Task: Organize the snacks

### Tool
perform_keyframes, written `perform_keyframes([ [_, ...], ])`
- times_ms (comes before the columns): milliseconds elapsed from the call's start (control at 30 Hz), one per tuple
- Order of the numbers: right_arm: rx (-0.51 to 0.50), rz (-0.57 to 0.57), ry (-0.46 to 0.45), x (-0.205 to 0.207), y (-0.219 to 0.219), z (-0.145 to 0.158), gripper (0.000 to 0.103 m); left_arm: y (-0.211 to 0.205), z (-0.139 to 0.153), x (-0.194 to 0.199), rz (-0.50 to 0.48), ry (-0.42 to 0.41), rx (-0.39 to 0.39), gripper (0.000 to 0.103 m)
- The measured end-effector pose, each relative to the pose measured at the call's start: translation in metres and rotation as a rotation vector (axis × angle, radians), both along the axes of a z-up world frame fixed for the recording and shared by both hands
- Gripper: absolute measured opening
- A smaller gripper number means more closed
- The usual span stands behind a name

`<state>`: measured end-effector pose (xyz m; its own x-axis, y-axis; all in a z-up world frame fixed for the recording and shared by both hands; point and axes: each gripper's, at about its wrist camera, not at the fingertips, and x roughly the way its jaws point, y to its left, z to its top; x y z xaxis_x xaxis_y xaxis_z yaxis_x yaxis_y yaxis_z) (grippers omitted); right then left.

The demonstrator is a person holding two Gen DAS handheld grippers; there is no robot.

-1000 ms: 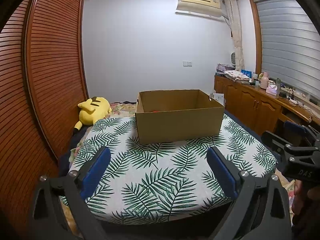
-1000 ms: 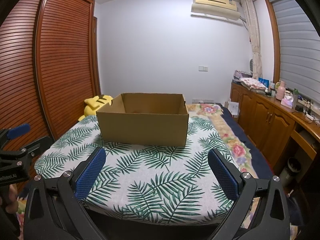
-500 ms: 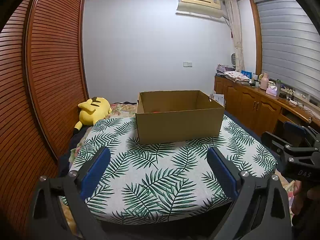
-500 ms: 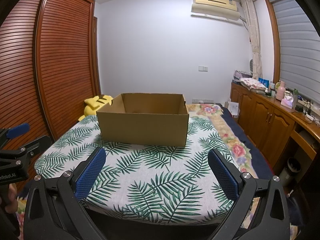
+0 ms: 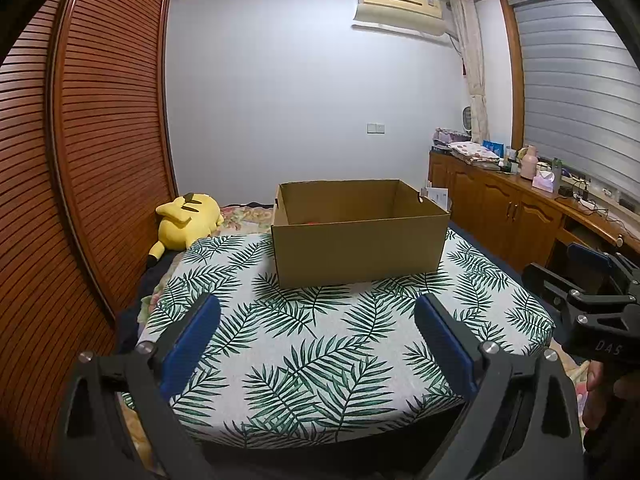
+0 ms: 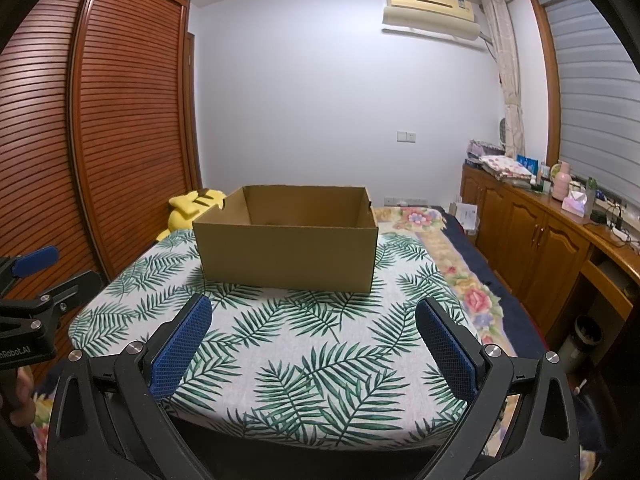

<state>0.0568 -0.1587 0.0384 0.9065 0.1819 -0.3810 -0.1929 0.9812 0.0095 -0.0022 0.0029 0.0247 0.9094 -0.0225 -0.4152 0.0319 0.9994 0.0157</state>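
Inside box (image 5: 360,248): contents mostly hidden | left claw (image 5: 316,344) spread, empty | right claw (image 6: 314,346) spread, empty

The open brown corrugated-cardboard box (image 5: 358,246) has matt paper walls. It rests on a white cloth cover with green fern print (image 5: 320,344), matt weave. Reddish-brown louvred wooden wardrobe doors (image 5: 100,152) show a semi-gloss varnish. The yellow plush toy (image 5: 188,220) has soft pile.
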Motion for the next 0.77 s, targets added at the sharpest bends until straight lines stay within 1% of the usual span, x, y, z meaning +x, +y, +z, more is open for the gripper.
perform_keyframes([
  [767, -0.001, 0.0, 0.002, 0.0005, -0.0004, -0.0018, 0.103, 0.0016, -0.0004, 0.0002, 0.002, 0.003, -0.007, 0.1],
])
